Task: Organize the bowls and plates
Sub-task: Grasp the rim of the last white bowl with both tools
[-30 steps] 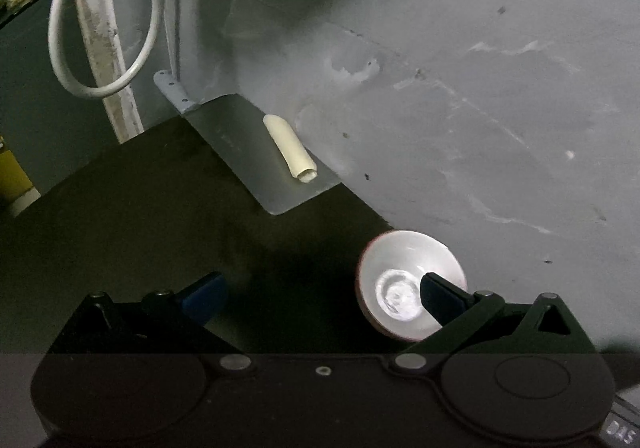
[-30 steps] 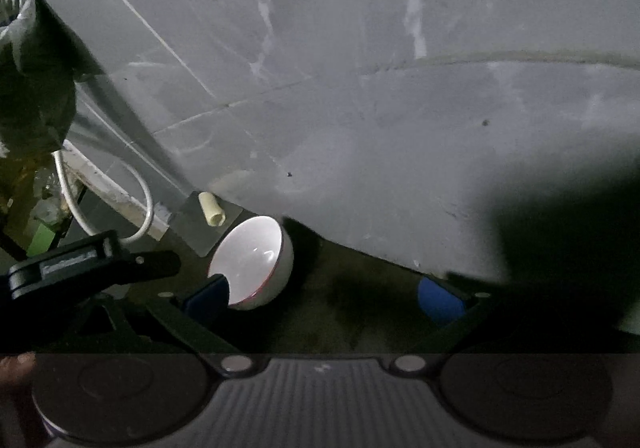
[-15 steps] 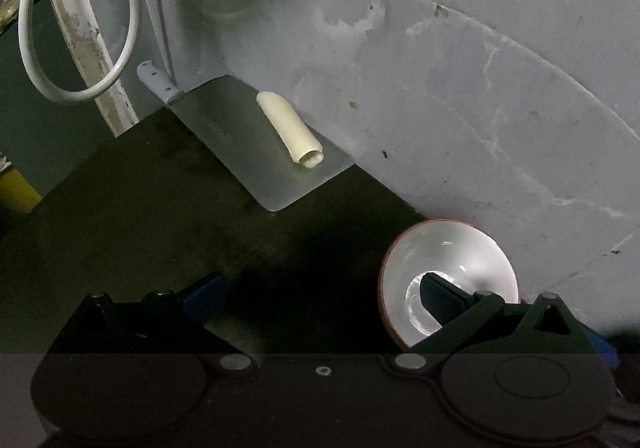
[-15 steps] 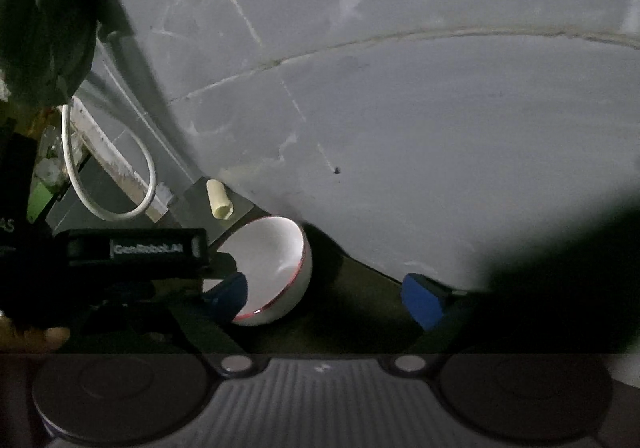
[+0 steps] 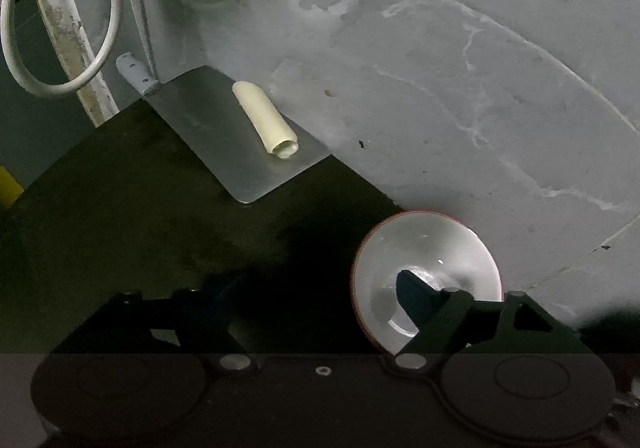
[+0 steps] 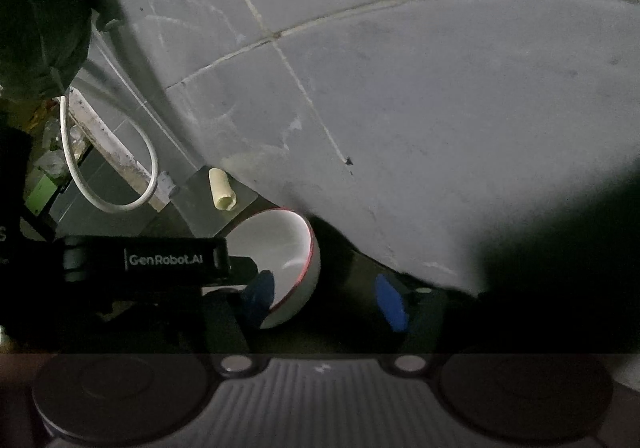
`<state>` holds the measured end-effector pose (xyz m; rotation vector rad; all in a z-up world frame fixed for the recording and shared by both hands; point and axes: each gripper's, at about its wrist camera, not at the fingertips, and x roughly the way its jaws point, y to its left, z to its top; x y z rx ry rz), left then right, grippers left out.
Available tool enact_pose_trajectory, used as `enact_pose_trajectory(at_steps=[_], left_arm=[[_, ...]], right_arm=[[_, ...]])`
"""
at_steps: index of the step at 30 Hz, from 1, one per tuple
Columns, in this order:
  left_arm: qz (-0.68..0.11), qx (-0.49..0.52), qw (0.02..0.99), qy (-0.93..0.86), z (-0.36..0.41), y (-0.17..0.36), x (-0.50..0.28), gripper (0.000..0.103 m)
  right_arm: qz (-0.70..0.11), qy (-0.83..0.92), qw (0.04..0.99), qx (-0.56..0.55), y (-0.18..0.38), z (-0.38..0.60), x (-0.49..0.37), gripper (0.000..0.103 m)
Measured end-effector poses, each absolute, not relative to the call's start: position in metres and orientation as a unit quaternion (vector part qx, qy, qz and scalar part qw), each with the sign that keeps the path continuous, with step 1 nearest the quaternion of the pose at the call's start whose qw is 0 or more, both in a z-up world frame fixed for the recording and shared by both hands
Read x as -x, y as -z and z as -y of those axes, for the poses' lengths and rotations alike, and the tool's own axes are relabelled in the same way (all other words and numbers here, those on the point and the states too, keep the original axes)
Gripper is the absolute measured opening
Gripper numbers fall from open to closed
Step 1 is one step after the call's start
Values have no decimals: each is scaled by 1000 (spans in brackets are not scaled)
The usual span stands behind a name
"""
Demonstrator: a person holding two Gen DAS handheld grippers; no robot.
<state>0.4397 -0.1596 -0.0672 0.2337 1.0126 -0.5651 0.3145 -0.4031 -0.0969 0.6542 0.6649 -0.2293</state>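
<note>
only "genrobot.ai" reads, on the left gripper [image 6: 256, 288] beside the bowl [image 6: 280, 248].

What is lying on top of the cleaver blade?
A pale cream tube lies across the cleaver blade, open end toward the camera. Nothing else shows on the steel. What is inside the tube cannot be seen, nor the blade under it.

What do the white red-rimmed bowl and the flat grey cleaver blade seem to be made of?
White red-rimmed bowl: probably glazed ceramic, given its glossy inside with small glints, though melamine is possible. Flat grey cleaver blade: looks like brushed steel, thin and flat with a dull, even sheen.
</note>
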Motion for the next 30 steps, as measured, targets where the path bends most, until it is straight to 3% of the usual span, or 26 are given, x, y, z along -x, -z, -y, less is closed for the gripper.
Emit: enact_pose_trajectory(at_steps=[3,10,19,30], left_arm=[[-480,-107,827,271,160,67,-439,64],[-490,-75,812,309,160,69,-436,15],[-487,-65,814,310,155,67,-426,10],[-452,-47,835,312,135,39,-385,10]], right_arm=[[-322,105,884,-322,98,406,-318,51],[-322,82,881,-338,99,408,-323,28],[-331,81,887,-313,92,401,-320,20],[-317,67,891,-319,68,399,-288,18]])
